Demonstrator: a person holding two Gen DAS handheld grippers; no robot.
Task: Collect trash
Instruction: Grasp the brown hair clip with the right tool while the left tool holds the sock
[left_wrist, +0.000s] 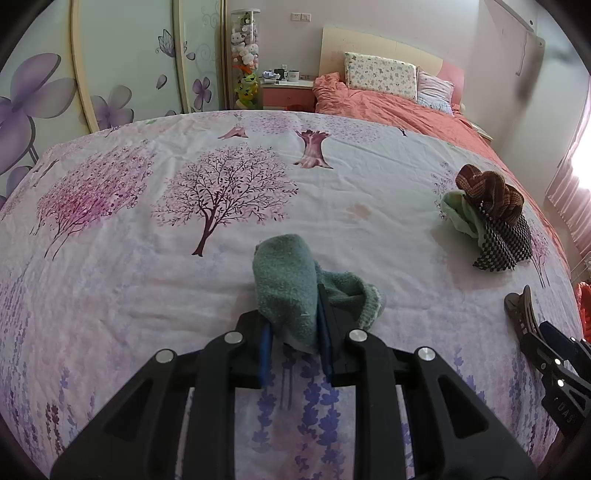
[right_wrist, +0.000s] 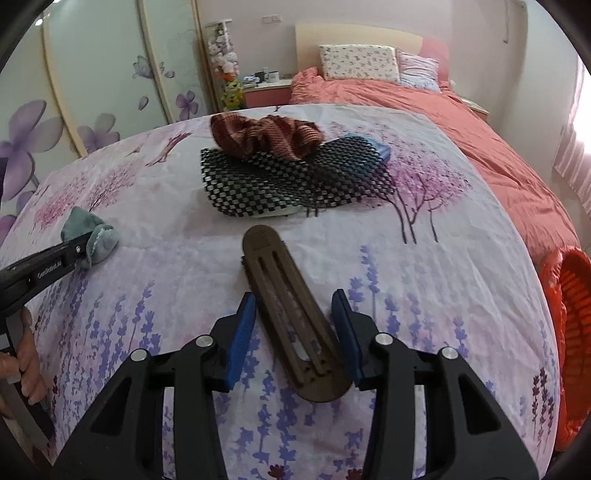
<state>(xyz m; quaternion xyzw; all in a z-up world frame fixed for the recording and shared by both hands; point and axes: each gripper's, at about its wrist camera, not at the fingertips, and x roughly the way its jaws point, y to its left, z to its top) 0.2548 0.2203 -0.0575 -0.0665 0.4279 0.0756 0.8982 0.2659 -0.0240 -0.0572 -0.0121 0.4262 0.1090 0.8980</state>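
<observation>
A teal-green fuzzy sock (left_wrist: 284, 273) lies bunched on the flowered bedspread (left_wrist: 147, 277), and my left gripper (left_wrist: 293, 317) is shut on its near end. The right wrist view shows the same sock (right_wrist: 92, 236) at far left, in that gripper (right_wrist: 79, 251). A long brown slotted plastic piece (right_wrist: 280, 280) lies flat on the bedspread between the blue pads of my right gripper (right_wrist: 293, 295). A small gap shows on each side, so the jaws are open around it. In the left wrist view, this brown piece (left_wrist: 519, 306) and the right gripper (left_wrist: 543, 336) sit at the right edge.
Further up the bed is a pile: a red-brown knit cloth (right_wrist: 266, 136), a black checked mesh (right_wrist: 280, 181) and a blue item (right_wrist: 369, 147). An orange slatted basket (right_wrist: 569, 295) stands off the bed's right edge. A person's hand (right_wrist: 26, 350) holds the left gripper's handle.
</observation>
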